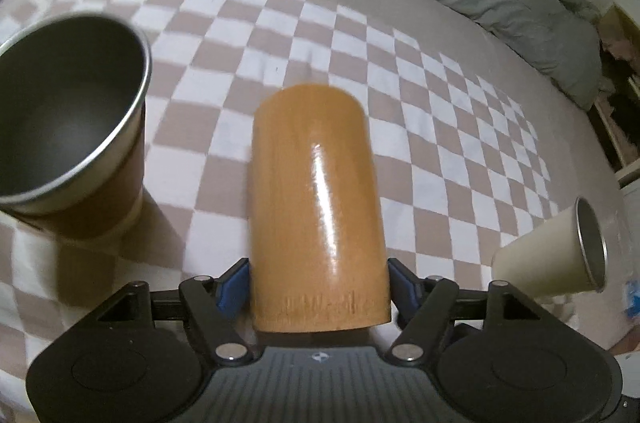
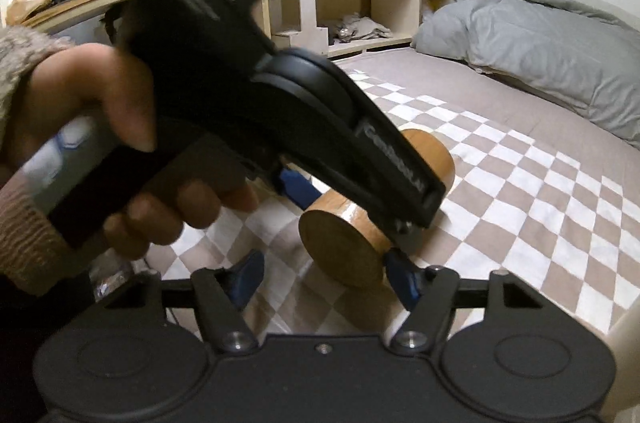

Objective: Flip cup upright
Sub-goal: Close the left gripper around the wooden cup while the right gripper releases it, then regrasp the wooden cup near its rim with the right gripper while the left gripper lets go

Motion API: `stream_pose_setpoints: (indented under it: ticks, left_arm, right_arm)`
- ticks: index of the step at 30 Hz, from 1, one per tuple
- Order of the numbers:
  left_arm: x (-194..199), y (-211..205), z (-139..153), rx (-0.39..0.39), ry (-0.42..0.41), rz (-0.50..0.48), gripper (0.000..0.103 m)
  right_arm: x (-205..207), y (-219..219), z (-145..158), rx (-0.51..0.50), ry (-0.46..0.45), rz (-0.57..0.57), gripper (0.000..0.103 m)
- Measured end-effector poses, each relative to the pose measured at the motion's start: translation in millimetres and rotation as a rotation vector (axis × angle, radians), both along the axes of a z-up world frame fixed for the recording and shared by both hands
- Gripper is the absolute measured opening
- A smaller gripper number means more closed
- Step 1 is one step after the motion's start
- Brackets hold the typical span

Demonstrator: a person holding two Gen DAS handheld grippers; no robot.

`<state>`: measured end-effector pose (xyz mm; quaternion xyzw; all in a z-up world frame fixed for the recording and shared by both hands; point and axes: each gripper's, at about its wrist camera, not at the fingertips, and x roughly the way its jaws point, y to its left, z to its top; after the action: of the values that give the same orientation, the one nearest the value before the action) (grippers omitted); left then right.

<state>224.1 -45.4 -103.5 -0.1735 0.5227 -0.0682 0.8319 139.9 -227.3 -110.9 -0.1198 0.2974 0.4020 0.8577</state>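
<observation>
A wooden cup (image 1: 316, 207) lies on its side between the blue fingers of my left gripper (image 1: 318, 287), which is shut on it. In the right wrist view the same cup (image 2: 348, 243) shows its flat round end toward the camera, held by the left gripper body (image 2: 280, 95) in a person's hand. My right gripper (image 2: 324, 281) is open; its blue fingertips (image 2: 402, 279) sit just below and beside the cup's near end. Whether they touch it I cannot tell.
A brown metal-lined cup (image 1: 76, 127) stands upright at the left. A cream cup (image 1: 560, 255) lies on its side at the right. All sit on a checkered blanket (image 1: 280, 35) on a bed. A grey duvet (image 2: 540, 51) and wooden shelf (image 2: 360, 3) lie beyond.
</observation>
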Motion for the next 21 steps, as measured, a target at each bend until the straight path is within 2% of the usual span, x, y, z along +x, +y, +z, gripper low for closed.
stream_pose_setpoints:
  ticks: [6, 8, 11, 14, 16, 21]
  left_arm:
    - [-3.9, -2.8, 0.1, 0.021, -0.022, -0.032, 0.071]
    - [-5.2, -4.0, 0.5, 0.030, -0.031, -0.041, 0.071]
    - [-6.0, -4.0, 0.6, 0.032, -0.041, -0.053, 0.071]
    - [-9.3, -5.2, 1.4, 0.052, -0.058, -0.082, 0.071]
    - [-12.3, -8.1, 2.1, 0.078, -0.076, -0.111, 0.071]
    - [-17.8, -12.4, 2.5, 0.121, -0.110, -0.168, 0.070]
  right_arm:
    - [4.0, -30.0, 25.8, -0.071, 0.012, 0.043, 0.069]
    - [8.8, -46.6, 41.3, -0.027, 0.030, 0.013, 0.071]
    - [23.4, -73.2, 63.9, 0.117, 0.078, -0.105, 0.077]
    - [47.0, -86.8, 74.7, 0.275, 0.177, -0.241, 0.080]
    - [63.7, -84.8, 70.4, 0.354, 0.270, -0.327, 0.080]
    - [107.9, -60.7, 43.9, 0.419, 0.508, -0.475, 0.080]
